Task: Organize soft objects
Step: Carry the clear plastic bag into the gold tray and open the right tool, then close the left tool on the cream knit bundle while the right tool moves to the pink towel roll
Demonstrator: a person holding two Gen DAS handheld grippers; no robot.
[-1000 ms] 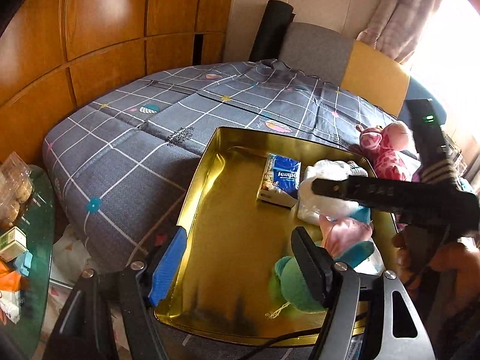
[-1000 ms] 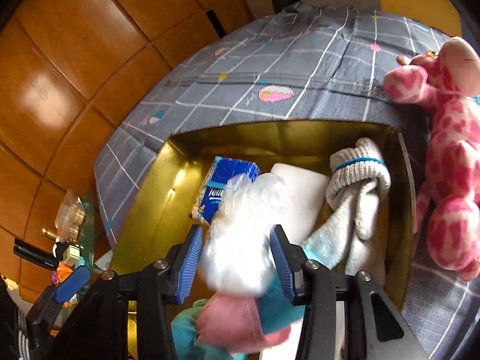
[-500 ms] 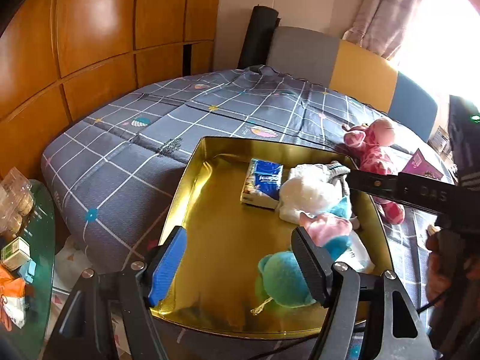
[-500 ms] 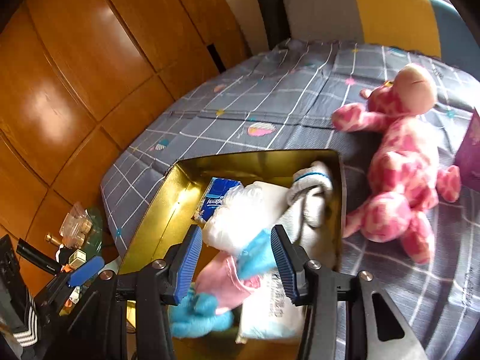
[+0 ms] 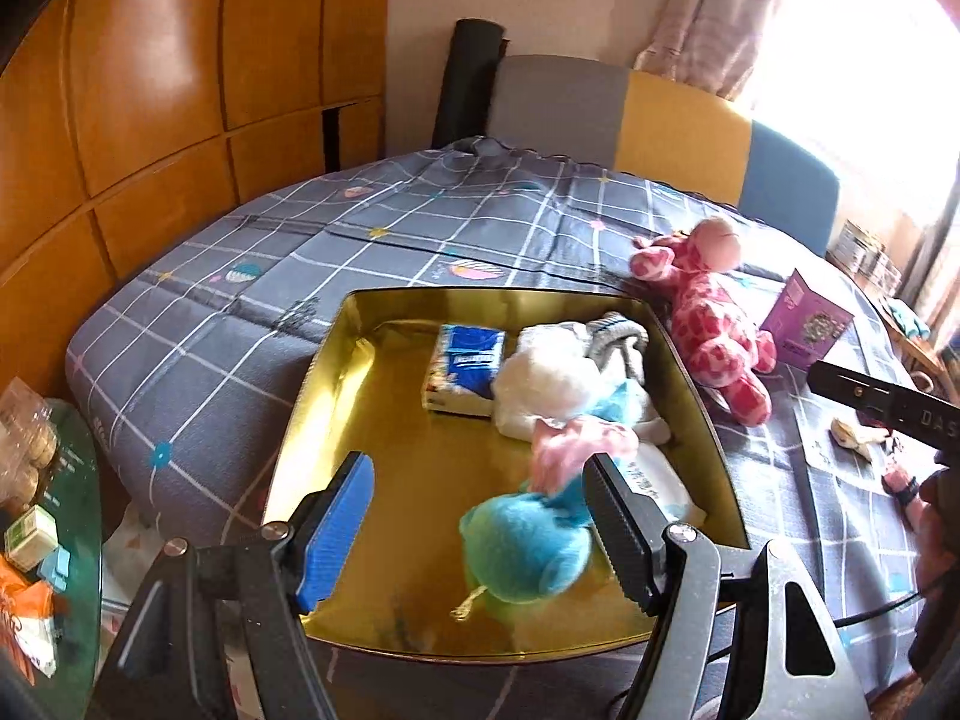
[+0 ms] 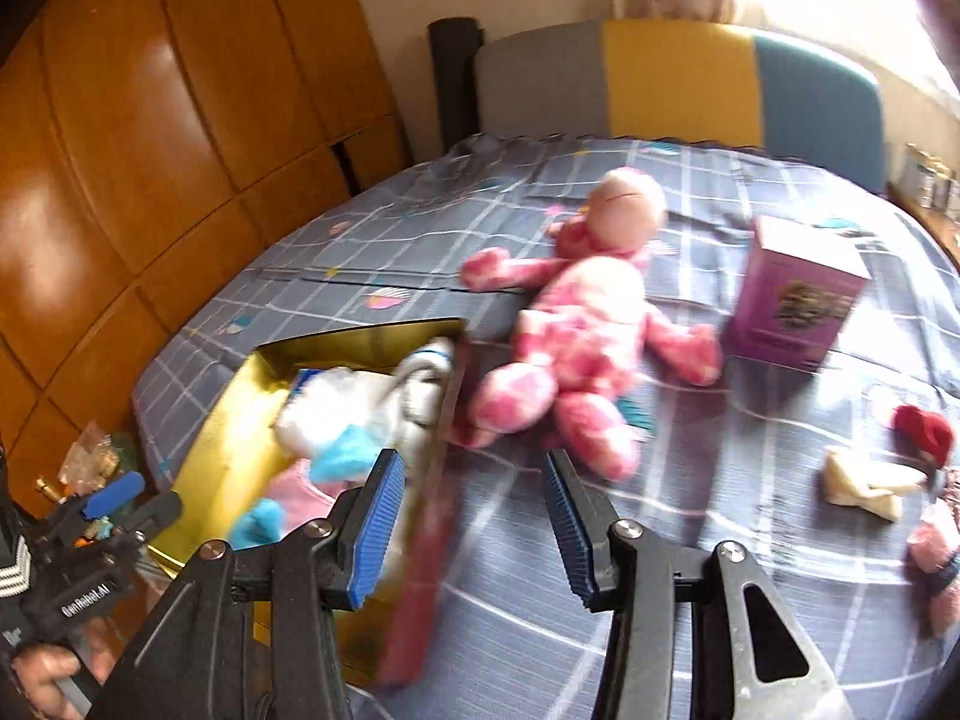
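A gold tray (image 5: 480,294) lies on the grey checked bed. In it are a blue tissue pack (image 5: 465,360), a white plastic bag (image 5: 540,378), socks (image 5: 618,330), a pink cloth (image 5: 576,438) and a teal plush (image 5: 522,546). My left gripper (image 5: 480,510) hangs open over the tray's near end, above the teal plush and apart from it. My right gripper (image 6: 468,480) is open and holds nothing, just right of the tray's edge (image 6: 360,336). A pink spotted plush (image 6: 576,324) lies on the bed beyond its fingers.
A purple box (image 6: 792,300) stands right of the pink plush. A red item (image 6: 924,432), a cream item (image 6: 864,480) and a pink item (image 6: 936,540) lie at the far right. Wooden panels line the left wall. A cluttered glass side table (image 5: 72,480) sits at lower left.
My right gripper let go of the white plastic bag, which now lies in the tray, then drew back, rose and swung right toward the pink plush. My left gripper pulled back slightly.
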